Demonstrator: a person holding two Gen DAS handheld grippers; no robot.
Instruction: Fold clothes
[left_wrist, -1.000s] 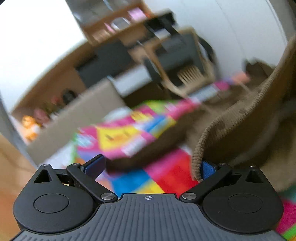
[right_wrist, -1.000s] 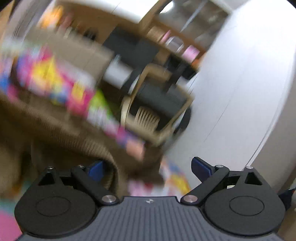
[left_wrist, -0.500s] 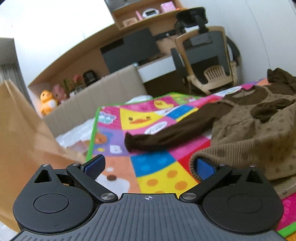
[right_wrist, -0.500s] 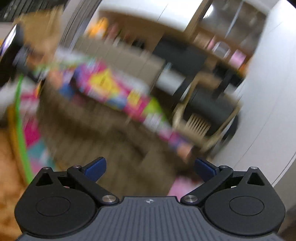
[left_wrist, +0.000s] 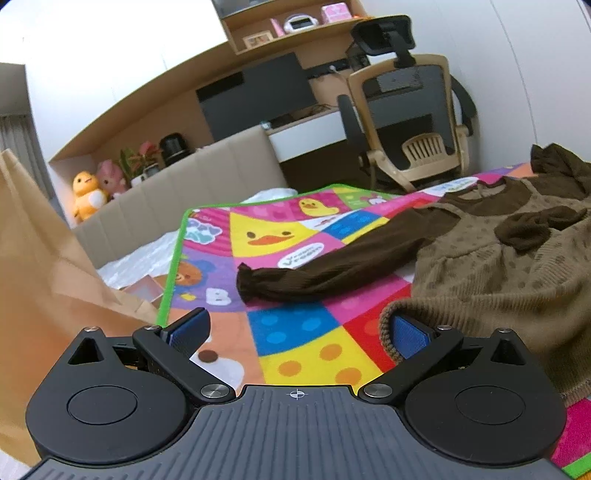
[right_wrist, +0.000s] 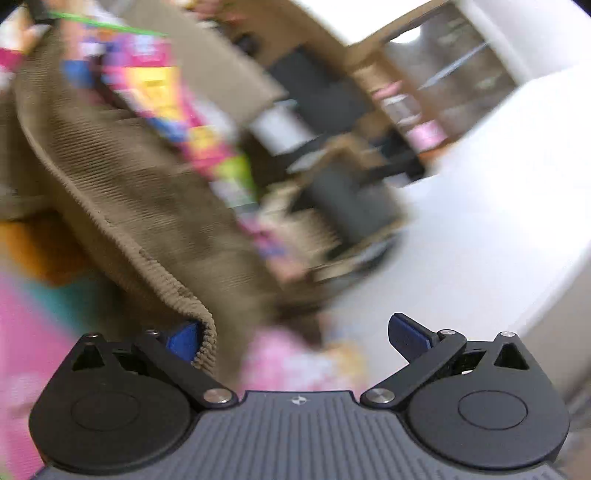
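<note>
The left gripper (left_wrist: 299, 328) has settled low over the mat (left_wrist: 295, 354) while the right gripper (right_wrist: 299, 336) still swings, both jaws apart with the dress (left_wrist: 498, 266) hem draped on one finger each, so the dress lies spread, unfolded

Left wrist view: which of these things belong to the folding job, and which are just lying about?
For the job:
- brown knit dress, lying on the play mat
- its dark sleeve, stretched out flat
- left hand-held gripper, open at the hem

Just lying about:
- paper bag
- office chair
- plush toys
- white plastic wrap
</note>
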